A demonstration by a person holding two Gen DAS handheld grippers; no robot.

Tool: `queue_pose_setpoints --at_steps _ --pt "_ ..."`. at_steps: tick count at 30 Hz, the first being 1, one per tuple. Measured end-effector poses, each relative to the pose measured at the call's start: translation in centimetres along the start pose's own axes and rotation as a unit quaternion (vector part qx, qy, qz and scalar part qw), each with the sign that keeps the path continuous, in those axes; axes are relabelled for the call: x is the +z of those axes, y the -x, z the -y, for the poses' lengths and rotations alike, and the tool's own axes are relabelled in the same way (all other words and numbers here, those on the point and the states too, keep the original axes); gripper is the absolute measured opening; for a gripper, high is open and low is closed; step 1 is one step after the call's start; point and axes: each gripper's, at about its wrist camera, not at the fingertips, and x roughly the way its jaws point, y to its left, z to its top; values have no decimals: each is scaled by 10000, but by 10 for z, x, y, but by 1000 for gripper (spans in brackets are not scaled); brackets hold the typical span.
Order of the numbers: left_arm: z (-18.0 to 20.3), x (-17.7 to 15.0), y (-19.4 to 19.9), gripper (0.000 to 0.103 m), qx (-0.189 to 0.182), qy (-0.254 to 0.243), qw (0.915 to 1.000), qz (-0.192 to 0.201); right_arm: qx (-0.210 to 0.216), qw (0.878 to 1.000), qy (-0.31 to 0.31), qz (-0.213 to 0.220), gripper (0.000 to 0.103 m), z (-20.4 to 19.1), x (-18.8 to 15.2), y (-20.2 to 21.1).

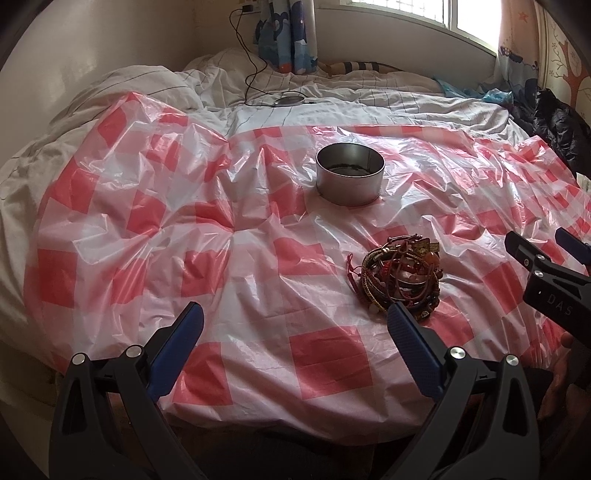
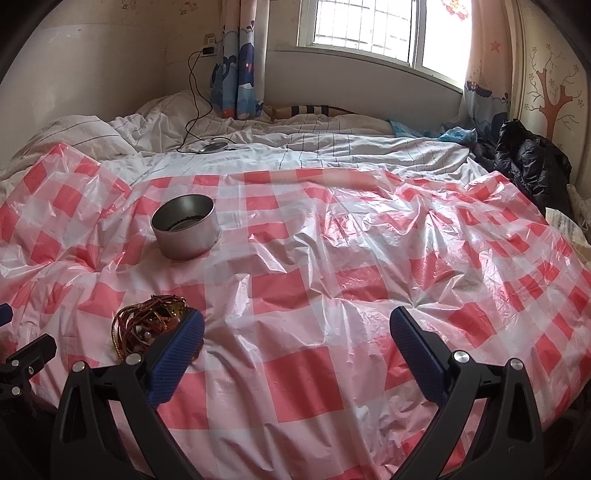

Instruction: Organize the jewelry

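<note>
Nearest the left wrist camera, the left gripper hangs spread wide with nothing between its blue pads, low over the checked plastic sheet. Its right pad sits just in front of the jewelry pile, a tangle of cords, beads and bangles lying on the sheet. Off to the right, the right gripper is likewise released and empty, with the pile beside its left pad rather than between the two.

Beyond the pile, well apart from it, stands an open round tin, upright, with something dark at its bottom. Farther back are rumpled bedding, a cable and the window.

Judging by the layout, nothing has been sorted yet, and the step in hand is a first pick. To do it well, shift one gripper sideways until the pile sits squarely between the pads, then pinch a single outer bangle or cord instead of the whole knot. Lift slowly: the strands look entangled and may drag neighbours along, and the thin sheet could snag or bunch if the pads press down into it.
</note>
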Motion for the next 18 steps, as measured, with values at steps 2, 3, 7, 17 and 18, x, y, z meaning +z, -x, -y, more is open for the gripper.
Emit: queue_pose_setpoints --at_steps 2,3,7,17,18 --pt "-2 0 0 96 -24 29 10000 3 -15 10000 30 -6 97 -1 0 0" --pt "-2 0 0 96 -27 30 10000 10 -26 10000 52 -7 97 -3 0 0" --pt "-3 1 1 96 -3 -12 10000 31 -58 9999 113 -8 97 -5 -1 -1" --pt "3 0 4 96 73 -168 9997 145 -40 9999 114 26 97 -5 -1 2" --pt "3 0 4 96 72 -173 9997 152 -41 9999 116 26 97 -5 -1 2"
